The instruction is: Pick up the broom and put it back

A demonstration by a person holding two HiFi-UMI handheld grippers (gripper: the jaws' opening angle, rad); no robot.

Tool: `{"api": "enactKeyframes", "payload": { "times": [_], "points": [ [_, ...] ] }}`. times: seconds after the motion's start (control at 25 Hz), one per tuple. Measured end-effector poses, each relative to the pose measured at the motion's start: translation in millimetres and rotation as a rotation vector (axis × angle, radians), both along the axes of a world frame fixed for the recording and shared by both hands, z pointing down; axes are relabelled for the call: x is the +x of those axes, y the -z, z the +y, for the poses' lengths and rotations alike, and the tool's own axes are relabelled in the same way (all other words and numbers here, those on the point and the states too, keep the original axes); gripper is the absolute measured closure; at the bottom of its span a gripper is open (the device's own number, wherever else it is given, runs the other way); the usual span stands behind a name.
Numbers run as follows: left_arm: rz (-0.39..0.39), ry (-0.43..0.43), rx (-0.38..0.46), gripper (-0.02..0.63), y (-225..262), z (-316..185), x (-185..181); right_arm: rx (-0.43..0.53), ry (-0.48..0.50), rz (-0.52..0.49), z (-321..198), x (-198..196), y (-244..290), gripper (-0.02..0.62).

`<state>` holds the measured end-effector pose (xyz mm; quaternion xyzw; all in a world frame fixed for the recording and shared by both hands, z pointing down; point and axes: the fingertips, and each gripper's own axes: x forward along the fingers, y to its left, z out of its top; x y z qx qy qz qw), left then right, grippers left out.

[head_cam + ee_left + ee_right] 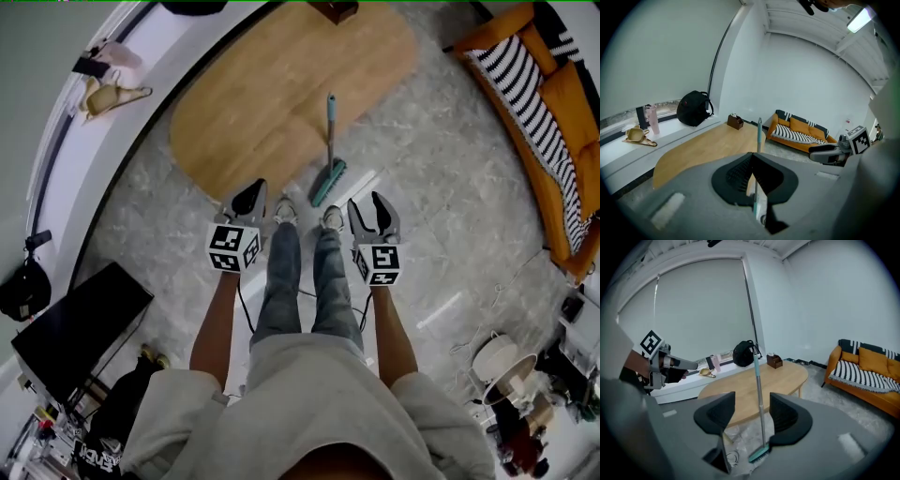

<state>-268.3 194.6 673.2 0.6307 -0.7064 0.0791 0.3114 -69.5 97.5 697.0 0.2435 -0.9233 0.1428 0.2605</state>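
Left gripper point(752, 158): jaws pressed together, nothing in them. Right gripper point(752, 403): jaws spread, empty. I see the broom point(759, 394) through the gap, well apart from it. It stands upright, head on the floor point(825, 394), handle against the edge of the wooden table point(787, 376). Small brown box point(774, 361) at the table's far end holds something pale, can't tell what. Black bag point(744, 354) sits on the window ledge point(686, 381), contents hidden.

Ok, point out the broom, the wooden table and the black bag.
broom point(328, 183), head view, on the brush head.
wooden table point(272, 94), head view, on the bare top.
black bag point(693, 108), left gripper view, on its body.
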Motion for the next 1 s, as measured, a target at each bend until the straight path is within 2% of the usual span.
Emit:
{"api": "enactKeyframes", "payload": {
  "times": [0.36, 1.0],
  "points": [
    [0.016, 0.003, -0.016, 0.609, -22.7, -4.5, -0.4, -0.061, 0.048, 0.049, 7.9, -14.8, -43.4, 0.327],
    [0.028, 0.045, -0.065, 0.609, -50.4, -12.9, -31.6, -0.091, 0.037, 0.090, -70.6, -113.3, -107.8, 0.327]
  ]
}}
